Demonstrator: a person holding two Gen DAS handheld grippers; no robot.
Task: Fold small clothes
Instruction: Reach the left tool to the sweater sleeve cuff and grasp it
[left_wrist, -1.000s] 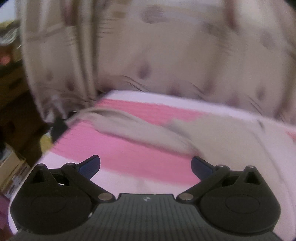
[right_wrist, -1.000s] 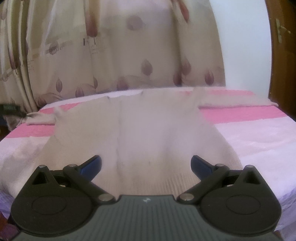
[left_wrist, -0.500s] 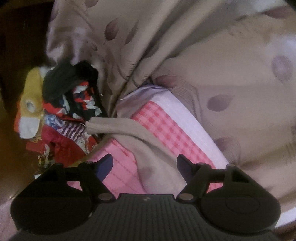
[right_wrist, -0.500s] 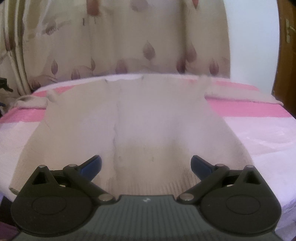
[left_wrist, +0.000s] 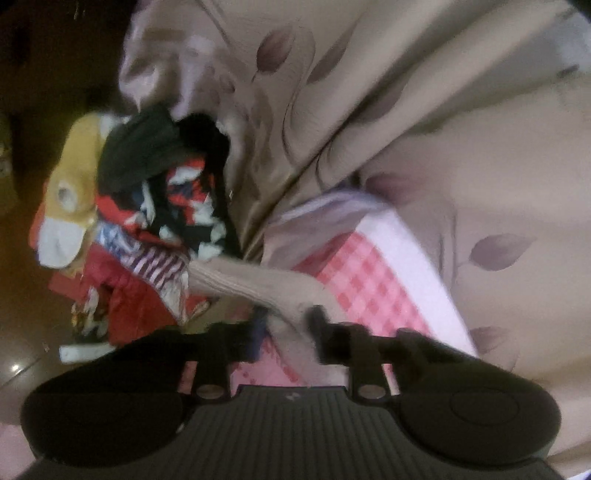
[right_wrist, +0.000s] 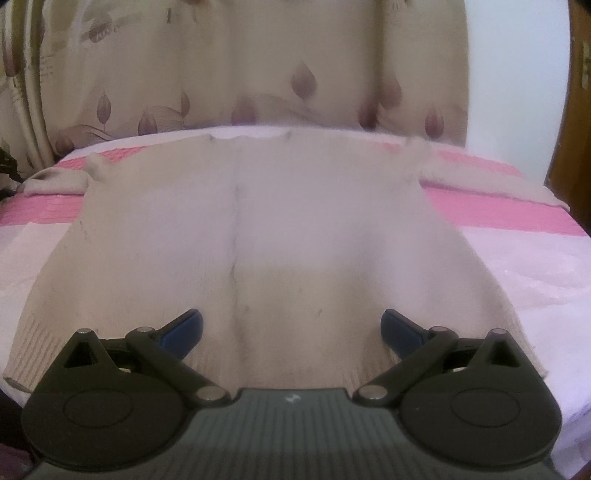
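No fold has been made yet, as far as I can judge: the sweater lies flat and face up across the bed, its body spread wide, both sleeves stretched out sideways toward the bed's edges, so every fold is left to do. The bed is the biggest thing before me, covered in a soft, fuzzy spread of pale pink with a brighter pink checked band running under the sweater's shoulders. Behind it hangs a smooth beige curtain printed with dusky leaf shapes, falling in long pleats. The sweater is a cream knit, thick and a little fluffy, with a ribbed hem nearest me, a shallow neckline at the far side and a faint crease down its middle. Beyond the bed's corner a loose pile of clothes sits in a heap of red, striped, black and yellow cloth. My left tool has just been closing and now pinches the left sleeve near its ribbed cuff, which hangs off the bed's corner. My right tool stands wide and empty over the hem, touching nothing that I can see.
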